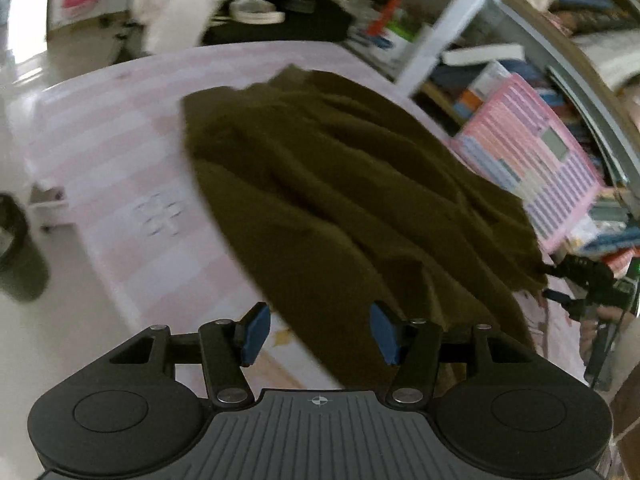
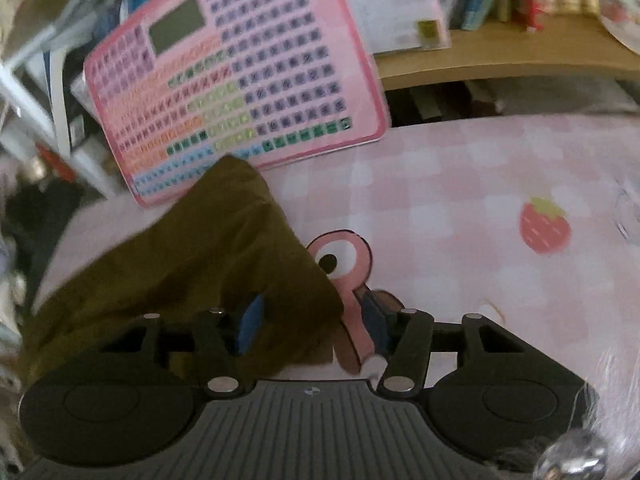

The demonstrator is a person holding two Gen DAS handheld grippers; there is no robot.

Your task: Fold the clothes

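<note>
A dark olive garment (image 1: 340, 184) lies rumpled across the pink checked bedsheet (image 1: 120, 160). My left gripper (image 1: 320, 332) is open above the garment's near edge. Cloth lies under the right blue pad (image 1: 384, 334), while the left pad hangs over bare sheet. In the right wrist view, a corner of the same garment (image 2: 208, 248) drapes over the left finger of my right gripper (image 2: 312, 324), which stands open with its fingers wide apart. The right gripper (image 1: 580, 284) also shows as a black shape at the garment's far right corner.
A pink board with rows of coloured keys (image 2: 240, 76) leans against a cluttered bookshelf (image 2: 500, 48) along the bed's far side. The sheet carries a strawberry print (image 2: 544, 228) and a cartoon figure (image 2: 340, 260). A dark bin (image 1: 16, 256) stands on the floor at left.
</note>
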